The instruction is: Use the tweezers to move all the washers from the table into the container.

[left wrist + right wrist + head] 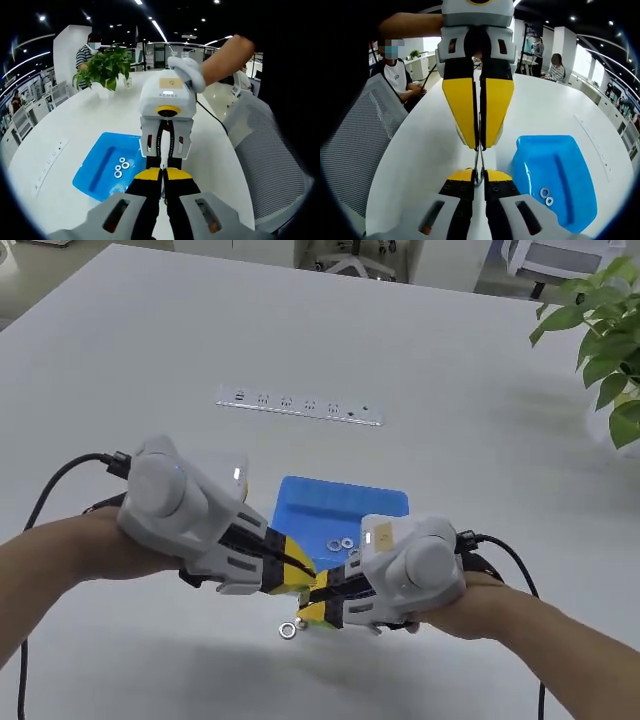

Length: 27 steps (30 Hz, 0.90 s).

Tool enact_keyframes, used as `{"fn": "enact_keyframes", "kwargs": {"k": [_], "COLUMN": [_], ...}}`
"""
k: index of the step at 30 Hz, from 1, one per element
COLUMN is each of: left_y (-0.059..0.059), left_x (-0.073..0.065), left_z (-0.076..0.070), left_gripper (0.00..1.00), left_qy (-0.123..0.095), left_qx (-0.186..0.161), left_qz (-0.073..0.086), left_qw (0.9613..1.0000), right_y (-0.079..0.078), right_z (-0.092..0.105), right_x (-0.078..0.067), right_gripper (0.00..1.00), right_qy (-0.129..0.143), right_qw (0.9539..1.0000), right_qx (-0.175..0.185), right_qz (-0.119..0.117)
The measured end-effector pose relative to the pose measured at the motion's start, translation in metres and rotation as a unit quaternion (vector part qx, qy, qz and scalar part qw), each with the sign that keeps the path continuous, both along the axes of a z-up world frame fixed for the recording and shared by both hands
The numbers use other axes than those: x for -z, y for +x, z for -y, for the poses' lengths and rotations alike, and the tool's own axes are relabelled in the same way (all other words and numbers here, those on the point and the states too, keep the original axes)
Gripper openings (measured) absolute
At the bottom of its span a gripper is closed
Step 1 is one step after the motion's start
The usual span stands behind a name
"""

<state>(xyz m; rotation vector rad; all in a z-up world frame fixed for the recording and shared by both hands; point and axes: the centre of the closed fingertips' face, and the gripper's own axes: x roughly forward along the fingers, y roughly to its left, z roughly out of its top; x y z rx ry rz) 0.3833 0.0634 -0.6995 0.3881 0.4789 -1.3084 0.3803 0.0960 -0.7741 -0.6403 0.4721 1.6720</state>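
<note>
Two tools meet tip to tip over the worktop [450,440], the tweezers [479,161] held between them.

The left tool [292,575] and the right tool [322,608] face each other at the near edge. Each has its jaws pressed together on an end of the thin metal tweezers. The blue container [300,500] lies just beyond them with three washers [347,543] in its near right part. Another washer [288,629] lies on the worktop, just near of the tool tips and outside the container.
</note>
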Motion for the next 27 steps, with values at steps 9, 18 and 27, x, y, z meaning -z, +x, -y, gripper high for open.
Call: {"fn": "enact_keyframes", "kwargs": {"k": [9, 18, 27], "left_y": [0.000, -0.002, 0.001], "left_x": [0.001, 0.002, -0.011], "left_z": [0.000, -0.002, -0.004], "left_gripper": [0.05, 0.07, 0.21], "left_qy": [0.001, 0.013, -0.011], "left_qx": [0.001, 0.001, -0.029], "left_qz": [0.000, 0.003, 0.015], "left_qw": [1.0000, 0.9999, 0.9994], "right_y": [-0.001, -0.002, 0.000], "right_z": [0.000, -0.001, 0.000], "right_x": [0.000, -0.002, -0.013], "right_gripper": [0.07, 0.07, 0.07], "right_qy": [0.000, 0.002, 0.008], "right_qw": [1.0000, 1.0000, 0.9999], "right_qx": [0.001, 0.003, 0.010], "right_qz": [-0.002, -0.005, -0.002]}}
